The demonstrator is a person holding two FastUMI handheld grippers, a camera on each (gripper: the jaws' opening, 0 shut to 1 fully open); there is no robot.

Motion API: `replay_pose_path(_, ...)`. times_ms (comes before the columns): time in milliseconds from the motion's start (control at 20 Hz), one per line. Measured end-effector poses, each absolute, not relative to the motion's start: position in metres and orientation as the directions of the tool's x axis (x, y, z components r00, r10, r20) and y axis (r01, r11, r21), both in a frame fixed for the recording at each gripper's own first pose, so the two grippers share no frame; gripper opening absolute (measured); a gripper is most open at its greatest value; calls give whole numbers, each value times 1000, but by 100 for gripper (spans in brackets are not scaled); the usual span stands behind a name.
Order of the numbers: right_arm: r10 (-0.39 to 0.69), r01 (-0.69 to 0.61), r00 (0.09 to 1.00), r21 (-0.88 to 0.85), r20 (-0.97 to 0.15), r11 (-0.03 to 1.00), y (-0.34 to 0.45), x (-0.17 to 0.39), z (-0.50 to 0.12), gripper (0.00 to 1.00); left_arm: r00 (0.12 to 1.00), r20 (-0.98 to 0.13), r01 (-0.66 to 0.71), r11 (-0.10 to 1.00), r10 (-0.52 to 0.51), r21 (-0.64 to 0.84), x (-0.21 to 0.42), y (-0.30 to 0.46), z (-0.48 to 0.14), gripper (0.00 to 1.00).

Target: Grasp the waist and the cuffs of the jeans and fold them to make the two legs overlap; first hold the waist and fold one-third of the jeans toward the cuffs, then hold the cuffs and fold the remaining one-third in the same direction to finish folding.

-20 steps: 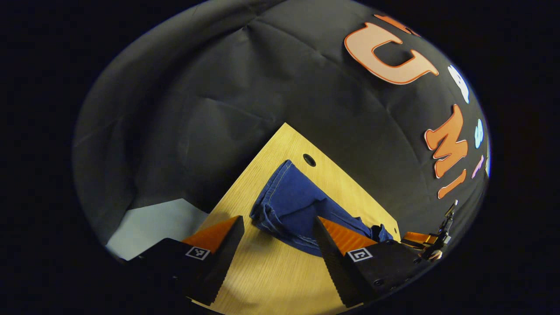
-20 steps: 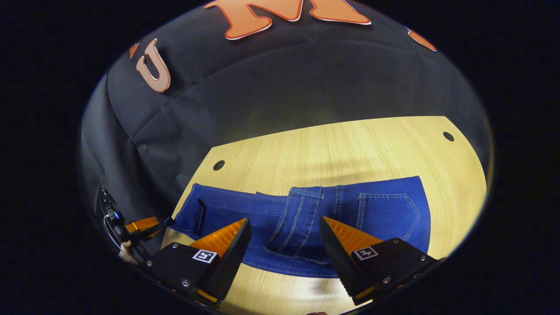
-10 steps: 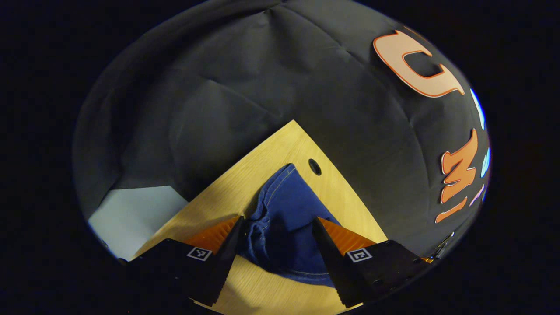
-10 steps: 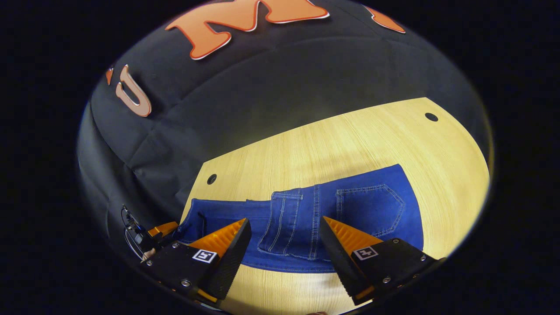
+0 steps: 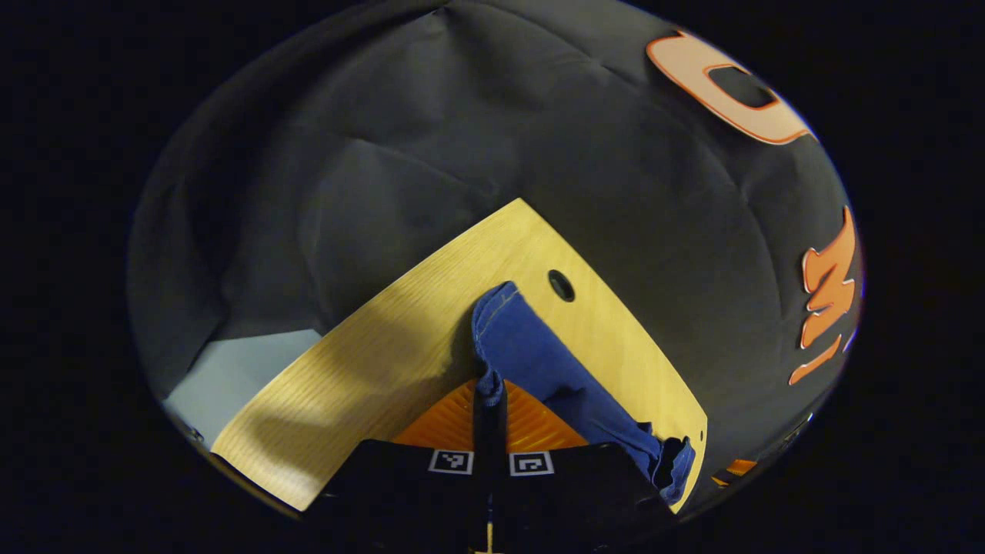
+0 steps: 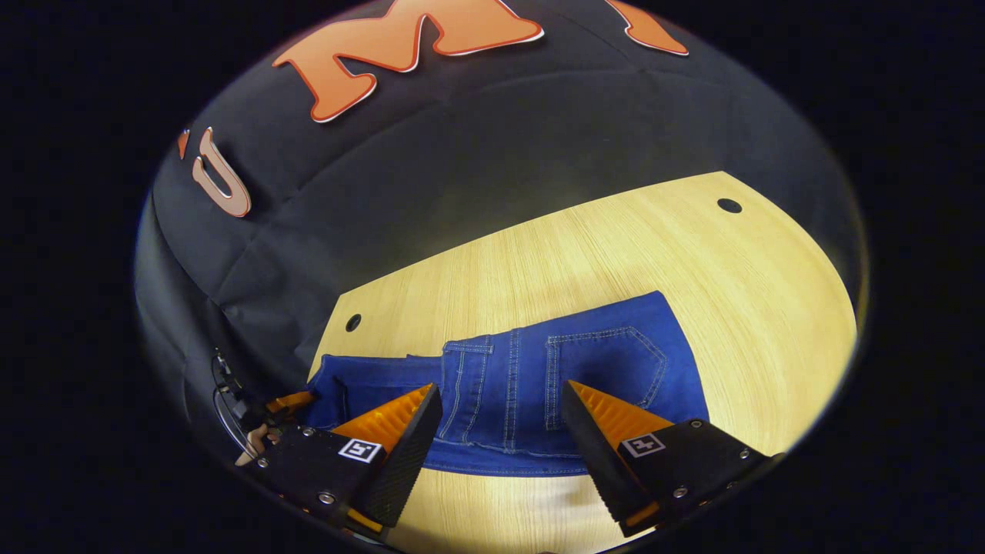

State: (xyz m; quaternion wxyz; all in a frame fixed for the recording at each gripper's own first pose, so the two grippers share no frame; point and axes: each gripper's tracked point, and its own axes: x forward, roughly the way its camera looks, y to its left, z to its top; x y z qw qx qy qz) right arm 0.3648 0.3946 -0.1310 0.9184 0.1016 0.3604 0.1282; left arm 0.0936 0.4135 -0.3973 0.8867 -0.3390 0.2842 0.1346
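Lying along the lower middle of the right gripper view is one pair of jeans (image 6: 531,377), flat on one pale wood bench (image 6: 616,254), with two back pockets showing, both stitched in light thread. The right hand-held gripper (image 6: 500,415) hangs at the bottom of that view with its two fingers spread wide, over the near edge of the denim and touching nothing. Each finger carries one small square black-and-white marker, with no readable words on it. Two round holes mark the bench, one at middle left and one at upper right. At lower left of the same view the other hand-held gripper and a bit of the hand holding it are visible at the jeans' end. In the left gripper view, the left hand-held gripper (image 5: 489,400) at bottom centre has its fingers pressed together, pinching the jeans' edge; the cloth rises in a narrow ridge toward one hole. A pale patch of floor (image 5: 231,369) sits at lower left.
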Motion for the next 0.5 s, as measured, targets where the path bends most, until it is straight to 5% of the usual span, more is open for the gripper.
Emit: replay_pose_path(500,318,-186,754,278,-574,942,361,365,-101,98,889,-454,-139,910,-60,-391,116,285,-242,3)
